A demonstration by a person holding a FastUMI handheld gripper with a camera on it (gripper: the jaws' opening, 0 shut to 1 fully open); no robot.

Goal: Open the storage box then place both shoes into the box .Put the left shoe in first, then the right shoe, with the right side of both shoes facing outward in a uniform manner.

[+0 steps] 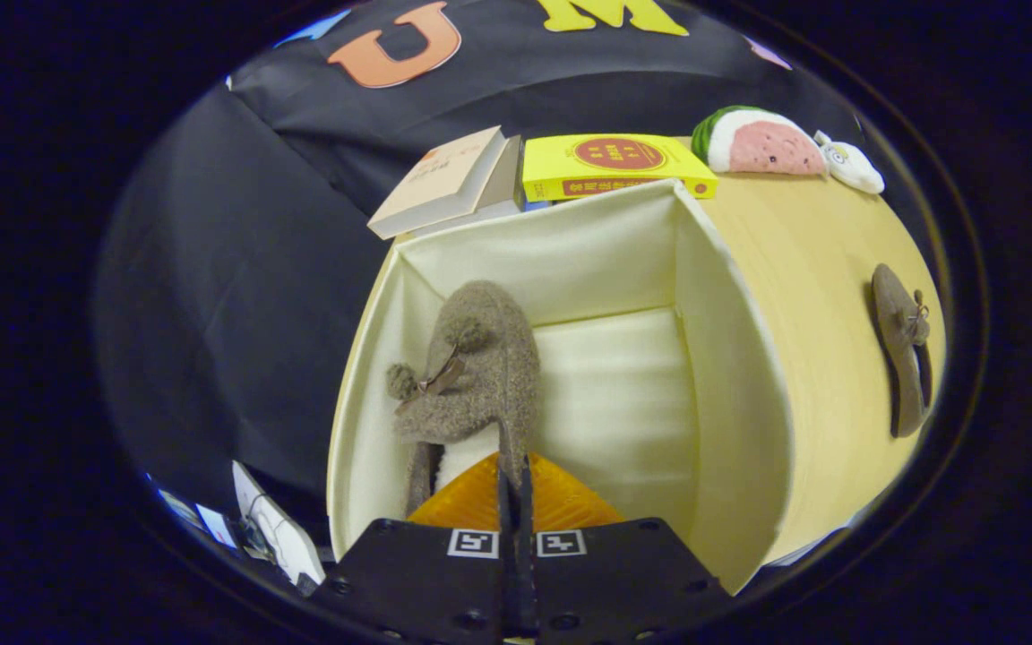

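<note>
The gripper [514, 484] has its fingers pressed together on the rim of a brown slipper [471, 376], at 12 o'clock inside the open cream storage box [731, 358]; at 3 o'clock the second slipper [899, 358] lies on the table [821, 242]

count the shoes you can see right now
2. One fuzzy grey-brown slipper shoe is pinched in the claw, hanging inside the open cream fabric storage box. The other brown slipper lies on the wooden table beside the box.
</note>
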